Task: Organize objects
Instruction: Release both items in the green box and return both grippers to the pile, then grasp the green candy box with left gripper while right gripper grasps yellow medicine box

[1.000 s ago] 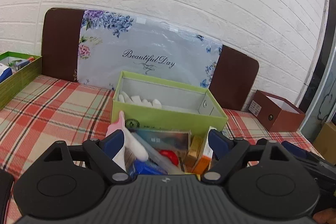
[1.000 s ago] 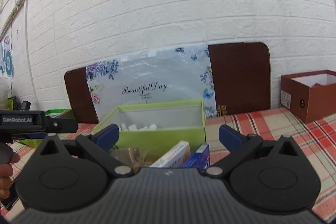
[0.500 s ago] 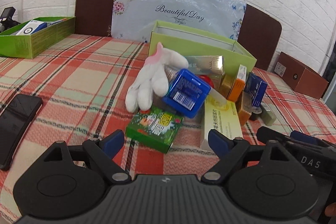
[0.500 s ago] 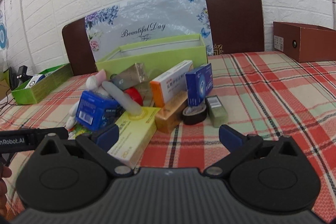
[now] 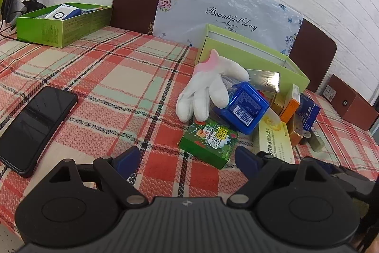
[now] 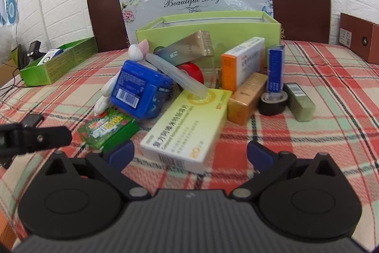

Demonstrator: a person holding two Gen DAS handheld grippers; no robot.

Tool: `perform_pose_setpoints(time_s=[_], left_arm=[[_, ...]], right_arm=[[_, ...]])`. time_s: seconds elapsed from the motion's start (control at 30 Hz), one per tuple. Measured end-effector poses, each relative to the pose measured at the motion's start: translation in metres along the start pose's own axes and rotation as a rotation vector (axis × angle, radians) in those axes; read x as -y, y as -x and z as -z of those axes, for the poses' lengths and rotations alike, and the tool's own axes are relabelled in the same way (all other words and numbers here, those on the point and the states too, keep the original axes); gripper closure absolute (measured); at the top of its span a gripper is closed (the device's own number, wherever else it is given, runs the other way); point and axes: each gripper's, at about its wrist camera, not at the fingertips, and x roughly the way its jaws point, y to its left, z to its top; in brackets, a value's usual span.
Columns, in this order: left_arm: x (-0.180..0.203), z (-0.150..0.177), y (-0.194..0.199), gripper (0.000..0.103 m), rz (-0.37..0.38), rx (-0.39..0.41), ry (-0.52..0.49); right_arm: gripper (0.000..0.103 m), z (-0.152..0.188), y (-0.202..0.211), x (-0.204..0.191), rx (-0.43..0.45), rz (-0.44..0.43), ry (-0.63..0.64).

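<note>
A pile of small packages lies on the checked tablecloth in front of a light green open box. In it are a white glove, a blue box, a small green box, a long yellow-green medicine box, an orange-and-white box, a gold box, a tall blue box and a black tape roll. My left gripper is open, just short of the small green box. My right gripper is open, with the medicine box's near end between its fingers, untouched.
A black phone lies at the left, near the table's front edge. A dark green tray with items stands at the back left, a brown box at the back right. A floral board leans on the brick wall.
Both grippers have come down and tipped towards the table, closing in on the pile. The left one has swung leftward, bringing the phone fully into view. Both stay open.
</note>
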Motion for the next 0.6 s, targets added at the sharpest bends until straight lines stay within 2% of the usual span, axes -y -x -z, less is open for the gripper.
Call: perform_pose_setpoints(time_s=[0.1, 0.2, 0.23, 0.4, 0.5, 0.6], left_arm=[[0.003, -0.003, -0.005, 0.013, 0.025, -0.015, -0.031], [0.011, -0.007, -0.012, 0.013, 0.041, -0.016, -0.07], [0.013, -0.008, -0.016, 0.013, 0.046, -0.014, -0.076], [0.027, -0.007, -0.049, 0.013, 0.044, -0.048, -0.145], [0.032, -0.007, -0.07, 0.013, 0.009, -0.074, -0.216], [0.034, -0.009, -0.076, 0.014, 0.0, -0.062, -0.262]], right_arm=[[0.0, -0.004, -0.013, -0.009, -0.001, 0.01, 0.026], [0.024, -0.004, -0.016, -0.006, -0.011, 0.014, 0.021], [0.029, -0.003, -0.014, -0.003, -0.013, 0.0, 0.013], [0.036, 0.006, 0.006, 0.016, -0.032, -0.021, -0.007], [0.036, 0.01, 0.018, 0.025, -0.045, -0.022, -0.001], [0.037, 0.014, 0.029, 0.029, -0.053, -0.02, 0.008]])
